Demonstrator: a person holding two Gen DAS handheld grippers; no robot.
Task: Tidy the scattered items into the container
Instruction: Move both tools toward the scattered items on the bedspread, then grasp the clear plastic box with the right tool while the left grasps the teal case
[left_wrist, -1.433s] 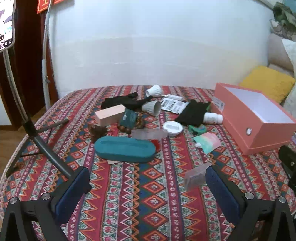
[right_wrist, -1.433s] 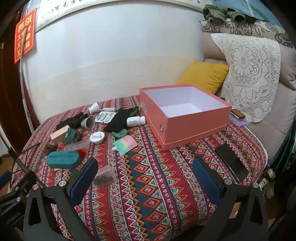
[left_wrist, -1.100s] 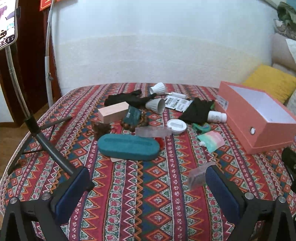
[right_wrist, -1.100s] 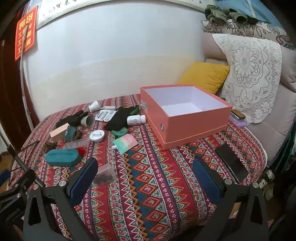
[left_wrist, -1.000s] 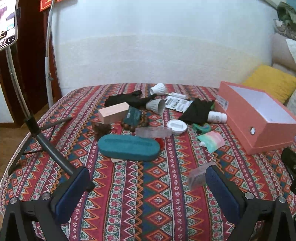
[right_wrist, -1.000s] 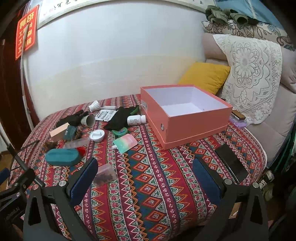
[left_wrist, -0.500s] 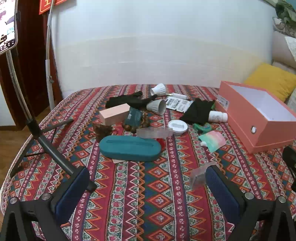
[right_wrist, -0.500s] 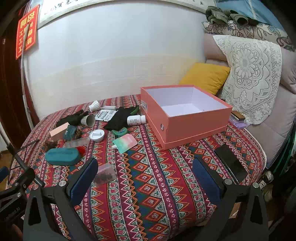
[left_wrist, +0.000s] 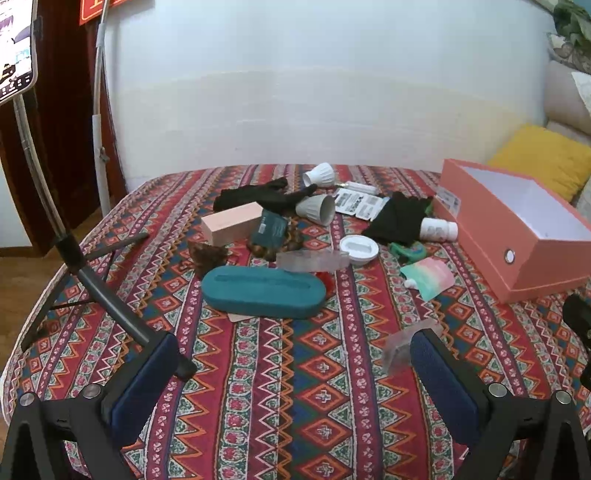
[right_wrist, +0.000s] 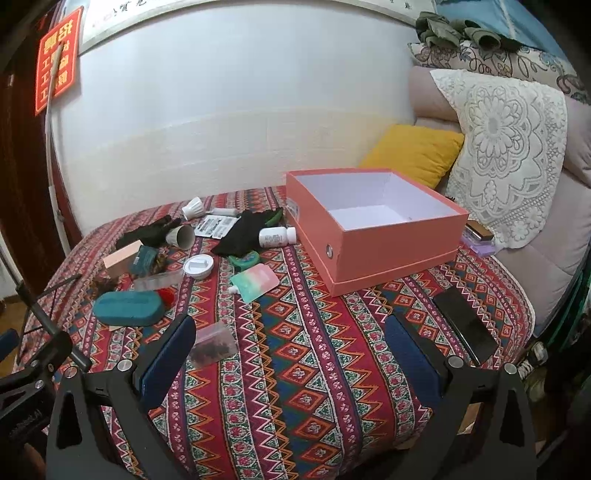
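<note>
- The left hand-held gripper (left_wrist: 291, 373) hovers over the near edge of the bed (left_wrist: 295, 406), its blue pads spread wide with nothing between them.
- The right hand-held gripper (right_wrist: 291, 354) is spread wide too, and empty.
- The open pink box (right_wrist: 373, 225) stands on the bed ahead and slightly right of the right hand-held gripper, well apart from it; its white inside looks bare.
- A small clear bag (right_wrist: 212, 345) with dark bits lies just beside the right hand-held gripper's left pad.
- Farther off to the left lie a teal case (left_wrist: 264, 291), a pastel pouch (right_wrist: 255, 282), a white pill bottle (right_wrist: 275, 236), a round white lid (right_wrist: 198, 265), two white cups (left_wrist: 317, 208) on their sides and some black cloth (right_wrist: 243, 232).
- A dark phone (right_wrist: 465, 325) lies near the right pad.
</note>
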